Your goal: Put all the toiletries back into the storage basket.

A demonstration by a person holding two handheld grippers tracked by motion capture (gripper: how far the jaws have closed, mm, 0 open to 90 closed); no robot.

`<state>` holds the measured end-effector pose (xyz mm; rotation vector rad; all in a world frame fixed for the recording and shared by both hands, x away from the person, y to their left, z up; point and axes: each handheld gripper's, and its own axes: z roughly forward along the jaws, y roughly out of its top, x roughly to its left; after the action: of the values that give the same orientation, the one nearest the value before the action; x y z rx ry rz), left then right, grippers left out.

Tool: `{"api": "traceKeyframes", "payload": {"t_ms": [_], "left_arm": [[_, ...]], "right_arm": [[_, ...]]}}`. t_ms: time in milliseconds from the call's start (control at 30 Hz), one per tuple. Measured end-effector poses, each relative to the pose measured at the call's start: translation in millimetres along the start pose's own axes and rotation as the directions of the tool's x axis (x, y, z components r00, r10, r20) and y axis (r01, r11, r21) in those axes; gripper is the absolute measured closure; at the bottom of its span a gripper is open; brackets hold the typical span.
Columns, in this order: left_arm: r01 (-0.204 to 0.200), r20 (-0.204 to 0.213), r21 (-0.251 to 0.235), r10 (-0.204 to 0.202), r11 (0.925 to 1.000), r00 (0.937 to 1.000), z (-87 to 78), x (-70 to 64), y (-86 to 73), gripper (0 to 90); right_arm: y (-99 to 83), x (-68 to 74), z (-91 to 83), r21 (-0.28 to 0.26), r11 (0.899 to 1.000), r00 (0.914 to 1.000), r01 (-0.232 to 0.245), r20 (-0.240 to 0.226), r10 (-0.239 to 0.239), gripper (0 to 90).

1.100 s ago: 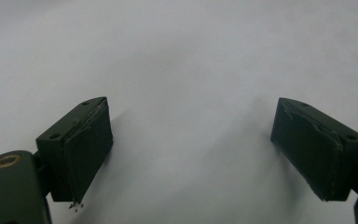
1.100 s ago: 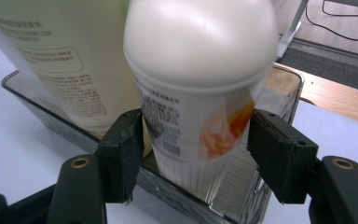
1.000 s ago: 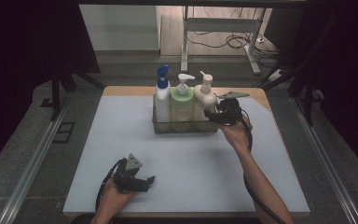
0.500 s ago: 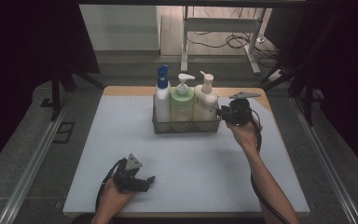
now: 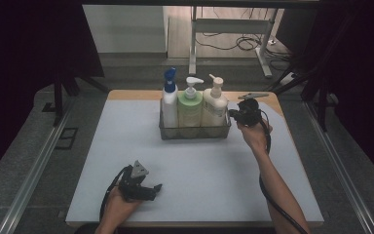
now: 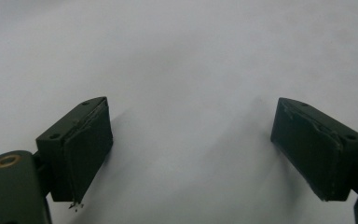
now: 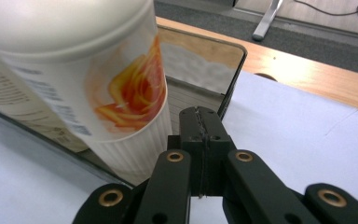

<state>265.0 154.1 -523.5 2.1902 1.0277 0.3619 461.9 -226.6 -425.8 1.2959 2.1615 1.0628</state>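
High view: a wire basket (image 5: 195,131) stood toward the 12 o'clock side of the white-covered counter (image 5: 102,146), holding three pump bottles in a row: a blue-capped bottle (image 5: 169,100) at its 9 o'clock end, a green bottle (image 5: 190,105) in the middle, and a cream bottle (image 5: 215,105) at its 3 o'clock end. The right claw (image 5: 233,115), held in a hand (image 5: 254,134), sat just beside the basket's 3 o'clock end; in the right gripper view its jaws were clenched together on nothing (image 7: 200,128), pointing at the basket's corner close by the cream bottle (image 7: 98,70). The left claw (image 5: 157,187) rested near the counter's 6 o'clock edge, well apart from the basket, its jaws released and spread wide over bare counter (image 6: 191,60).
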Motion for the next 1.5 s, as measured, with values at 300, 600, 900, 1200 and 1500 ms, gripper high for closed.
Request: {"api": "traceKeyframes", "payload": {"t_ms": [300,600,900,1200,1500], "left_arm": [[-0.002,-0.001,0.001,0.002,1.0000,1.0000,-0.1,0.1,0.0,12.3],[0.000,0.000,0.000,0.000,1.0000,1.0000,0.0,0.1,0.0,12.3],[0.000,0.000,0.000,0.000,1.0000,1.0000,0.0,0.0,0.0,12.3],[0.000,0.000,0.000,0.000,1.0000,1.0000,0.0,0.0,0.0,12.3],[0.001,0.000,0.000,-0.001,1.0000,1.0000,0.0,0.0,0.0,12.3]], "right_arm": [[-6.0,4.2,18.2,0.034,0.999,1.0000,0.006,-0.004,-0.006,89.6],[-10.2,7.2,24.6,0.043,0.999,0.9995,-0.014,-0.027,0.015,89.7],[-11.5,15.6,29.4,0.046,0.999,0.9990,-0.007,-0.045,0.009,89.7],[-16.0,21.2,32.8,0.050,0.999,0.9983,0.000,-0.058,0.002,89.7],[-18.7,27.9,30.8,0.048,0.999,0.9973,0.011,-0.074,-0.007,89.7]]}}
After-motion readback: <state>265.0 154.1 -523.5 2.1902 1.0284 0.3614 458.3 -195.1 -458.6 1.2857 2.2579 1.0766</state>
